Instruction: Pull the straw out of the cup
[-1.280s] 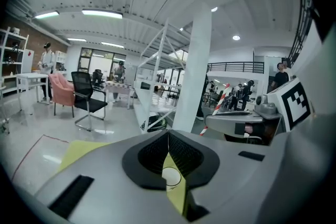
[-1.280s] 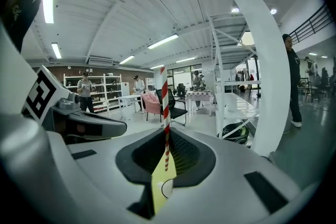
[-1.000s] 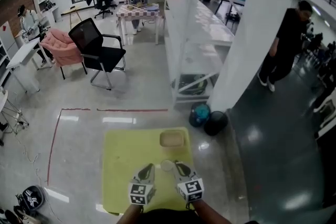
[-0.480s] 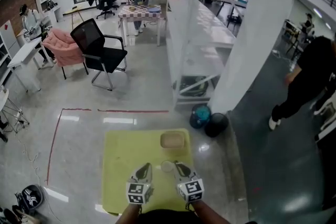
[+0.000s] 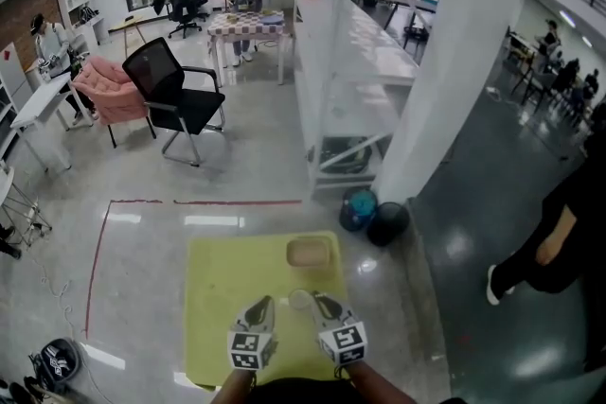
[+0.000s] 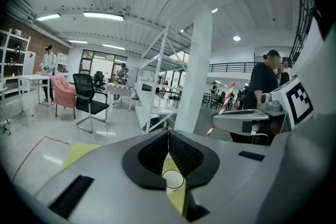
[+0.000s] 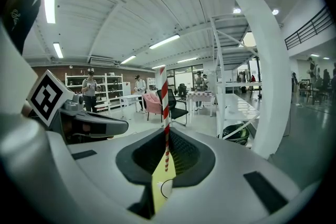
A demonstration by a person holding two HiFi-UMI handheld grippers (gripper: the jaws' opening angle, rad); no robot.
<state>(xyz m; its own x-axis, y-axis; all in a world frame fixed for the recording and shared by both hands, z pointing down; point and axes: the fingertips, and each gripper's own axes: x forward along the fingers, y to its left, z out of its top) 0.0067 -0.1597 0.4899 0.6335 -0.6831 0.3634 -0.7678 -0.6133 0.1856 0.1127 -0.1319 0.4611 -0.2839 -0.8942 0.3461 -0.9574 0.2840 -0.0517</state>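
Observation:
A clear cup (image 5: 301, 299) stands on the yellow mat (image 5: 222, 284), between my two grippers. My right gripper (image 7: 166, 134) is shut on a red-and-white striped straw (image 7: 163, 97), which stands upright. The straw's lower end hangs just above the cup (image 7: 167, 188). In the head view the right gripper (image 5: 320, 300) sits just right of the cup. My left gripper (image 5: 265, 302) is just left of it. In the left gripper view the left gripper (image 6: 168, 134) has its jaw tips together with nothing between them. The cup (image 6: 173, 180) shows beyond them, and the straw (image 6: 227, 98) appears at the right.
A tan tray (image 5: 309, 252) lies on the mat beyond the cup. A teal ball (image 5: 359, 207) and a black ball (image 5: 388, 221) rest by a white pillar (image 5: 445, 80). A person (image 5: 559, 246) walks at the right. A black office chair (image 5: 175, 95) stands far left.
Both grippers, the straw and the cup have stayed where they were. The person at the right has walked nearer, toward the lower right of the head view.

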